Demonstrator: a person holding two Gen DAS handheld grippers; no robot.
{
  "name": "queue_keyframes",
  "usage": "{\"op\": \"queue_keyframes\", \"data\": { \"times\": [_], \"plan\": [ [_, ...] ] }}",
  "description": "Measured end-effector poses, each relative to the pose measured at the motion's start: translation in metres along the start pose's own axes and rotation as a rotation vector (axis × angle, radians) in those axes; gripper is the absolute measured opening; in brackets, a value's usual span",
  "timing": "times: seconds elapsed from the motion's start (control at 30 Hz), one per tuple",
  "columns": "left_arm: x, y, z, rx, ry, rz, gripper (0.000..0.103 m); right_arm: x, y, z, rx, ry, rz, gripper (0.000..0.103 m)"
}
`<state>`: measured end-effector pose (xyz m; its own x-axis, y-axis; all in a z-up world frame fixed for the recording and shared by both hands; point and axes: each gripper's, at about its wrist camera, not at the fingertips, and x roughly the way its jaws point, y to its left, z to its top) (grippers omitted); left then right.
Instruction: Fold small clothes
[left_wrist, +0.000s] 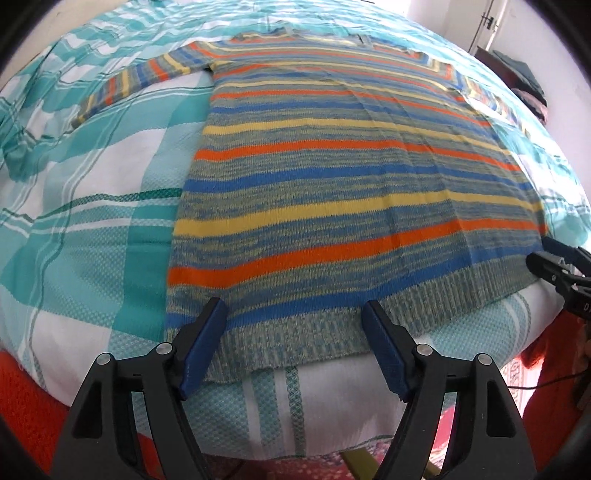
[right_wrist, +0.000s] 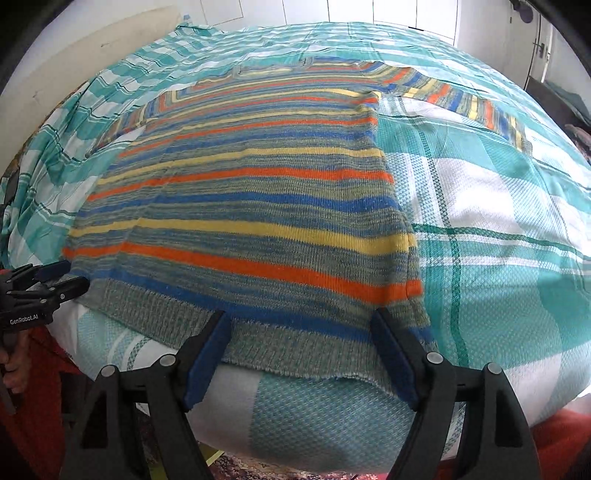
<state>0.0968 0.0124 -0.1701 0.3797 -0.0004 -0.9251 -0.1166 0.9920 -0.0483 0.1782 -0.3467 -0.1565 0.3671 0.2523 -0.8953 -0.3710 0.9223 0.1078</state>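
Nearest us, our left gripper (left_wrist: 293, 314) hangs over the ribbed hem of the striped sweater (left_wrist: 351, 173), near its left corner, with both blue pads (left_wrist: 205, 343) spread wide and nothing pinched between them. We cannot tell whether the tips touch the knit. Moving right, the sweater lies flat and face up on the teal-and-white checked bedspread (left_wrist: 92, 229), its hem at the near edge of the bed and its collar at the far side. One sleeve (left_wrist: 136, 83) stretches out to the left, the other (right_wrist: 476, 107) to the right. Further right, our right gripper (right_wrist: 301, 325) stands over the hem by the right corner, jaws likewise held apart and empty. A dark cabinet (left_wrist: 502, 62) with piled cloth stands beyond the bed at far right.
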Motion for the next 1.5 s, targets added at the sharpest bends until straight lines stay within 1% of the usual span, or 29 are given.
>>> {"op": "queue_keyframes", "data": {
  "times": [0.2, 0.27, 0.3, 0.4, 0.47, 0.53, 0.6, 0.63, 0.73, 0.8, 0.87, 0.9, 0.93, 0.97, 1.03, 1.1, 1.17, 1.2, 1.27, 1.3, 1.37, 1.47, 1.5],
  "plan": [
    [-0.002, 0.000, -0.002, 0.013, 0.006, 0.006, 0.078, -0.001, 0.000, -0.003, -0.006, -0.004, -0.011, 0.082],
    [-0.003, -0.001, -0.003, 0.016, 0.007, 0.008, 0.078, -0.001, 0.000, -0.004, -0.002, -0.006, -0.002, 0.084],
    [-0.004, -0.001, -0.003, 0.016, 0.005, 0.008, 0.078, -0.001, 0.000, -0.004, -0.004, -0.008, 0.006, 0.087],
    [-0.016, 0.001, -0.004, 0.001, -0.011, 0.005, 0.079, -0.003, 0.004, -0.004, -0.013, -0.015, 0.000, 0.089],
    [-0.035, 0.004, -0.005, -0.023, -0.048, 0.007, 0.079, -0.014, 0.006, -0.003, -0.010, -0.034, -0.012, 0.088],
    [-0.059, 0.008, -0.006, -0.050, -0.115, 0.025, 0.079, -0.033, 0.009, -0.005, -0.017, -0.100, -0.010, 0.088],
    [-0.085, 0.015, -0.006, -0.093, -0.182, 0.044, 0.085, -0.053, 0.013, -0.008, -0.025, -0.174, -0.009, 0.089],
    [-0.096, 0.018, -0.007, -0.116, -0.209, 0.047, 0.086, -0.061, 0.014, -0.009, -0.024, -0.202, -0.005, 0.090],
    [-0.120, 0.026, -0.009, -0.169, -0.280, 0.037, 0.091, -0.074, 0.014, -0.010, -0.010, -0.234, 0.006, 0.091],
    [-0.126, 0.029, -0.013, -0.179, -0.327, 0.053, 0.095, -0.077, 0.013, -0.012, -0.002, -0.238, 0.007, 0.091],
    [-0.122, 0.032, -0.020, -0.164, -0.365, 0.106, 0.095, -0.077, 0.013, -0.012, 0.014, -0.238, 0.018, 0.091],
    [-0.116, 0.032, -0.023, -0.147, -0.368, 0.141, 0.095, -0.075, 0.011, -0.011, 0.026, -0.234, 0.026, 0.091],
    [-0.109, 0.033, -0.022, -0.126, -0.344, 0.175, 0.095, -0.075, 0.012, -0.011, 0.035, -0.233, 0.029, 0.091],
    [-0.105, 0.034, -0.020, -0.115, -0.323, 0.187, 0.094, -0.075, 0.009, -0.010, 0.046, -0.233, 0.033, 0.091],
    [-0.106, 0.037, -0.018, -0.119, -0.345, 0.196, 0.094, -0.076, 0.002, -0.007, 0.085, -0.237, 0.048, 0.091],
    [-0.106, 0.040, -0.017, -0.143, -0.369, 0.202, 0.094, -0.076, -0.012, -0.004, 0.156, -0.244, 0.095, 0.091],
    [-0.103, 0.041, -0.015, -0.149, -0.358, 0.209, 0.094, -0.074, -0.030, -0.001, 0.231, -0.235, 0.151, 0.091],
    [-0.100, 0.042, -0.014, -0.153, -0.351, 0.221, 0.094, -0.072, -0.047, 0.001, 0.290, -0.226, 0.190, 0.091],
    [-0.098, 0.044, -0.013, -0.164, -0.349, 0.234, 0.095, -0.069, -0.078, 0.008, 0.379, -0.223, 0.230, 0.091],
    [-0.097, 0.045, -0.013, -0.174, -0.346, 0.240, 0.095, -0.069, -0.099, 0.013, 0.420, -0.229, 0.236, 0.091],
    [-0.092, 0.050, -0.010, -0.205, -0.328, 0.247, 0.095, -0.071, -0.146, 0.027, 0.490, -0.243, 0.222, 0.091],
    [-0.083, 0.058, -0.005, -0.245, -0.301, 0.256, 0.094, -0.067, -0.218, 0.057, 0.558, -0.239, 0.188, 0.090],
    [-0.081, 0.059, -0.004, -0.252, -0.295, 0.261, 0.094, -0.064, -0.239, 0.067, 0.571, -0.233, 0.172, 0.088]
  ]
}}
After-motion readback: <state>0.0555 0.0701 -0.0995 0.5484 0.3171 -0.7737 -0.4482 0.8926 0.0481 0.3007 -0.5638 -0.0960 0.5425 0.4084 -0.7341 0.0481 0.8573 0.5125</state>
